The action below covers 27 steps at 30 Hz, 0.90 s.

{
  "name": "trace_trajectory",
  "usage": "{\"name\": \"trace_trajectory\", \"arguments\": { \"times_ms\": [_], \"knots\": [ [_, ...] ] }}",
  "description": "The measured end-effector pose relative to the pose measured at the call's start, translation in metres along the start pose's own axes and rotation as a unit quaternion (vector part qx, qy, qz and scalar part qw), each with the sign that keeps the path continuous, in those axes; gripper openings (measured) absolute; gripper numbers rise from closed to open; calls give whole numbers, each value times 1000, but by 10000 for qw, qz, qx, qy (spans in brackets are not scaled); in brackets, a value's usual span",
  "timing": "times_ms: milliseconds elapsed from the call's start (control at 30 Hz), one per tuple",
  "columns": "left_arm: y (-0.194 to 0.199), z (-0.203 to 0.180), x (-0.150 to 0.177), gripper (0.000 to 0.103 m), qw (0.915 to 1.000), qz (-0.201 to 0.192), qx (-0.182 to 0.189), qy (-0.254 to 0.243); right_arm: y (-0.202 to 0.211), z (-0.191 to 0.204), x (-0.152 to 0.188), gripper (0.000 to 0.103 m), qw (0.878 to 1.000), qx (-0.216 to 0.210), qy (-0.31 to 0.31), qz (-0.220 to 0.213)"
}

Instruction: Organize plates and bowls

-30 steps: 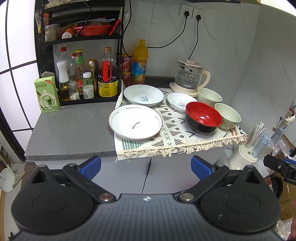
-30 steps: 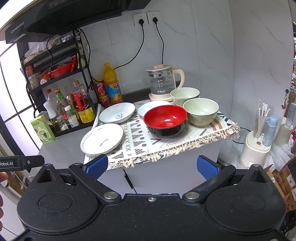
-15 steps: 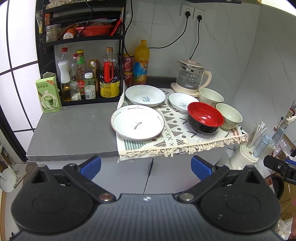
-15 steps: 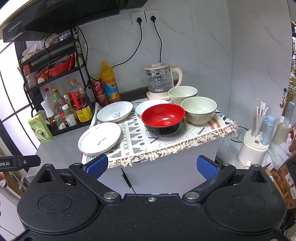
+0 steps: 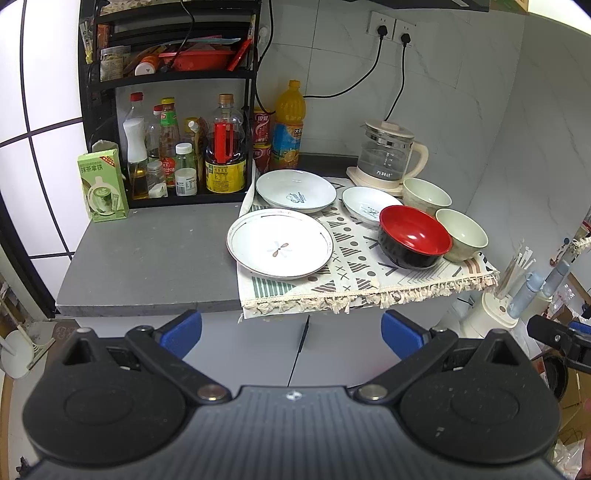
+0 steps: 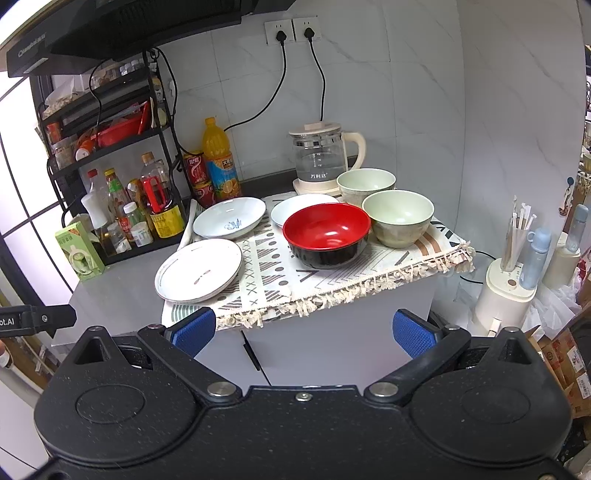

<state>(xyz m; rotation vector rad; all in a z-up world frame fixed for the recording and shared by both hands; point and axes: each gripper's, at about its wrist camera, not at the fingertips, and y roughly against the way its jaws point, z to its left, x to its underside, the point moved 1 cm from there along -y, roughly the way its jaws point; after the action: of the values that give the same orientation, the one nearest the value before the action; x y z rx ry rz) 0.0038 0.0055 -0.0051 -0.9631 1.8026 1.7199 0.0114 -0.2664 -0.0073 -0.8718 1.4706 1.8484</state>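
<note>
large plate (image 5: 280,246): flat white plate with a thin dark rim line and a small flower mark in the middle, at the near left edge of the patterned cloth (image 5: 354,266), its left rim reaching over the bare grey counter (image 5: 147,258).
deep plate (image 5: 295,191): white with a blue mark inside, just behind the large plate, in front of the orange drink bottle (image 5: 290,125).
small plate (image 5: 364,206): white, right of the deep plate; the red bowl hides part of its near edge.
red bowl (image 5: 413,236): red inside, black outside, upright on the cloth, just beside the nearer green bowl; whether they touch is hard to tell.
green bowls: two pale green bowls, upright; the nearer one (image 6: 400,218) sits right of the red bowl, the farther one (image 6: 365,184) stands behind it, in front of the glass kettle (image 6: 321,160).
left gripper (image 5: 291,330): blue-padded fingers spread wide, nothing between them, held in front of the counter and below its edge, well apart from the dishes.
right gripper (image 6: 303,330): also spread wide and holding nothing, low in front of the white cabinet (image 6: 332,339), short of the cloth's fringe.
surroundings: black rack (image 5: 170,77) of sauce bottles at the back left, a green carton (image 5: 103,184) beside it, two plugs in the wall sockets (image 6: 291,31).
</note>
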Motion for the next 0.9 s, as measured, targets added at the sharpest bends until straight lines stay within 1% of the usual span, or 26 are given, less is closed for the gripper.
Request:
{"name": "trace_trajectory", "arguments": {
  "times_ms": [467, 900],
  "knots": [
    [-5, -9, 6, 102, 10000, 62, -35, -9, -3, -4, 2, 103, 10000, 16, 41, 39],
    [-7, -9, 5, 102, 10000, 71, -37, -4, -6, -8, 4, 103, 10000, 5, 75, 46]
  ]
}}
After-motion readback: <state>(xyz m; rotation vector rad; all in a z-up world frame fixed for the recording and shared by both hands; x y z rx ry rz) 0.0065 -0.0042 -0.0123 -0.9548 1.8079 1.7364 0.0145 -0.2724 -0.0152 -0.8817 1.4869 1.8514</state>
